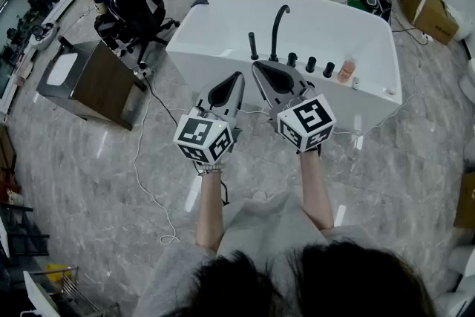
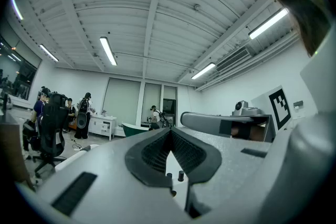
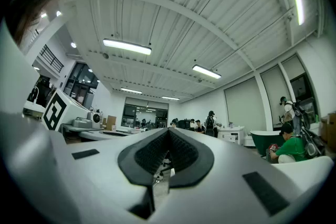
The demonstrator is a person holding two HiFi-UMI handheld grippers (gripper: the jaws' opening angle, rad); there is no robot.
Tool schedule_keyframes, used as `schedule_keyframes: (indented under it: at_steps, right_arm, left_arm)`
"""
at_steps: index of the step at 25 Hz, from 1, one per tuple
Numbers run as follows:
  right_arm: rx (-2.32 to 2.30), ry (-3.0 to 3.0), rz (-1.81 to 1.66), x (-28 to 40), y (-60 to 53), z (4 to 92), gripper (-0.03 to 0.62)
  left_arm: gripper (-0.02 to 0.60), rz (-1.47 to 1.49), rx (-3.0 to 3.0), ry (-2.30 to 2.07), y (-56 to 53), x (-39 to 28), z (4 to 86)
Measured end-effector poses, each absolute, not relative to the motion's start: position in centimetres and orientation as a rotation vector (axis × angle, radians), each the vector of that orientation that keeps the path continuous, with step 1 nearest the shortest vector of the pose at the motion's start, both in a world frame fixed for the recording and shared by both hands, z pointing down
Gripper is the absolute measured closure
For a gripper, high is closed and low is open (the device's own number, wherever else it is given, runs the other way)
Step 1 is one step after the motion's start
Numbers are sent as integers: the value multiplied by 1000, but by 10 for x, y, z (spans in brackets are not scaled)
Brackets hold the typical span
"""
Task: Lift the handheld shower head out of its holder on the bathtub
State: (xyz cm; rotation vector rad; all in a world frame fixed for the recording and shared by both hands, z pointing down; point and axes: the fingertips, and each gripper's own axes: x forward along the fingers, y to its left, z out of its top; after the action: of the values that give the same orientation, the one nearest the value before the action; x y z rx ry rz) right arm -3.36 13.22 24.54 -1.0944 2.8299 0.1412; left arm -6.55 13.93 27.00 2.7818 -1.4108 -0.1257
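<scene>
Before the bathtub (image 1: pixel 185 52), shown head-view only, left hand-held gripper (image 1: pixel 239 76) and right hand-held gripper (image 1: pixel 257 67) are clenched empty.

Bare floor (image 1: pixel 96 174) is lying open before the bathtub (image 1: pixel 189 56); a faucet (image 1: pixel 278 30), knobs (image 1: pixel 310 64) and bottle (image 1: pixel 346 71) are crowding its rim.

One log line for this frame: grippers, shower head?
phase: pre-reach | left gripper: shut, empty | right gripper: shut, empty | shower head: upright on bathtub rim, untouched
</scene>
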Motion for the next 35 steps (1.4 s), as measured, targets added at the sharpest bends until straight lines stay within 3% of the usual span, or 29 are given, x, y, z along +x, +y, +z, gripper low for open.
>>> schedule_keyframes:
  at_steps: [20, 35]
  right_arm:
    - [-1127, 2825, 92, -2, 115, 264, 595]
    - [-1157, 2864, 51, -20, 10, 285, 595]
  left_arm:
    - [577, -89, 2708, -1447, 135, -43, 293]
    - [577, -104, 2687, -1413, 28, -59, 308]
